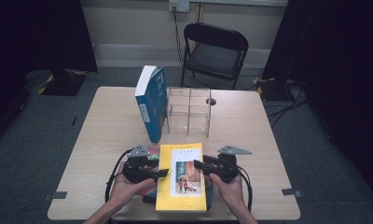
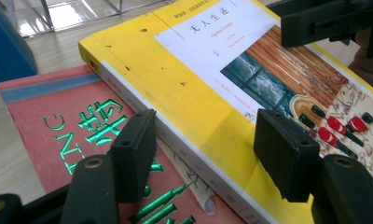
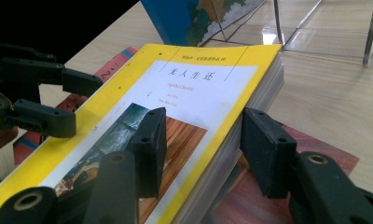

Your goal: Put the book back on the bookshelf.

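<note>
- At the near edge of the pale wooden worktop [image 1: 105, 135], the left hand-held gripper [image 1: 162, 173] has its jaws spread astride the left edge of the yellow paperback book with the white title panel and painted cover picture [image 1: 182, 176], pads not visibly pressing; the right hand-held gripper [image 1: 197, 164] straddles the right edge likewise, one jaw over the cover, the other beside the page block.
- Risk, as I judge it: each hand-held gripper bites only an edge, so the cover or a few leaves may lift alone and the soft block sag, fan or slip; uneven squeeze could twist it.
- A jaw may also catch the red book with green lettering [image 2: 77, 135] lying beneath, dragging it.
- Farther off stand an upright blue book [image 1: 151, 102] and a clear acrylic divider rack [image 1: 189, 109].
</note>
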### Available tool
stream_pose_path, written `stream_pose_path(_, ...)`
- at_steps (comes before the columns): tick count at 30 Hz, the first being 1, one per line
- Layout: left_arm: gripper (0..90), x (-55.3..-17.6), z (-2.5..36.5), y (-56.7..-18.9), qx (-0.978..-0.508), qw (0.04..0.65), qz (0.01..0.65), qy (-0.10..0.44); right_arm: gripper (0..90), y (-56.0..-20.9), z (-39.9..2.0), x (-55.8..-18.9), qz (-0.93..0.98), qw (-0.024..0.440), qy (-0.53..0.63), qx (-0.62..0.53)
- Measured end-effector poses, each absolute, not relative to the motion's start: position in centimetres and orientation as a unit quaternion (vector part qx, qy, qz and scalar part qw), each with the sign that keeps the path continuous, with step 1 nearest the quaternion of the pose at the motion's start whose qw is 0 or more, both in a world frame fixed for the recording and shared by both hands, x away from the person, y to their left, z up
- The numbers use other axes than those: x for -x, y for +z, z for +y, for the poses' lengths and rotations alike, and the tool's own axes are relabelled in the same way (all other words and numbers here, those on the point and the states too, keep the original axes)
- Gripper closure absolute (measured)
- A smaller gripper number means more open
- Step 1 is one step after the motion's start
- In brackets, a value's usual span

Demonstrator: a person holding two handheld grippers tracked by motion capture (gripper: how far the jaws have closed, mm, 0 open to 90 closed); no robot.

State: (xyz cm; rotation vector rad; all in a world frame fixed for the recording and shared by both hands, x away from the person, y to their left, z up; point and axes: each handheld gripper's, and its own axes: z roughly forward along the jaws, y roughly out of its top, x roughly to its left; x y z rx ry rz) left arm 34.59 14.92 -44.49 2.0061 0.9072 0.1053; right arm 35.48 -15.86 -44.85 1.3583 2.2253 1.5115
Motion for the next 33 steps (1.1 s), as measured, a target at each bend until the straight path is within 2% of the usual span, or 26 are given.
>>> stream_pose_path(10,38.8,-34.2,14.9,-44.6,-0.809,0.456,0.369,0.043,58.0,-44.1,-15.3,-34.6,0.735,0.047,0.507,-0.447)
stream_pose_path(12,38.8,-34.2,14.9,-44.6,-0.809,0.456,0.368,0.043,58.3,-44.5,-14.8,-34.4,0.743,0.025,0.506,-0.438)
stream_pose_path(15,38.3,-34.2,14.9,-44.6,-0.809,0.457,0.366,0.042,56.6,-44.4,-14.2,-34.2,0.754,0.041,0.492,-0.432)
stream_pose_path(23,32.8,-34.5,14.5,-44.5,-0.814,0.45,0.365,0.042,54.6,-44.4,-13.7,-35.4,0.765,0.017,0.491,-0.416)
stream_pose_path(27,32.2,-35.1,14.6,-44.5,-0.813,0.449,0.368,0.039,58.0,-44.3,-13.3,-36.4,0.771,-0.001,0.492,-0.405)
stream_pose_path(33,27.5,-35.5,14.3,-44.4,-0.821,0.442,0.358,0.047,58.6,-44.5,-12.8,-37.2,0.782,-0.018,0.49,-0.386)
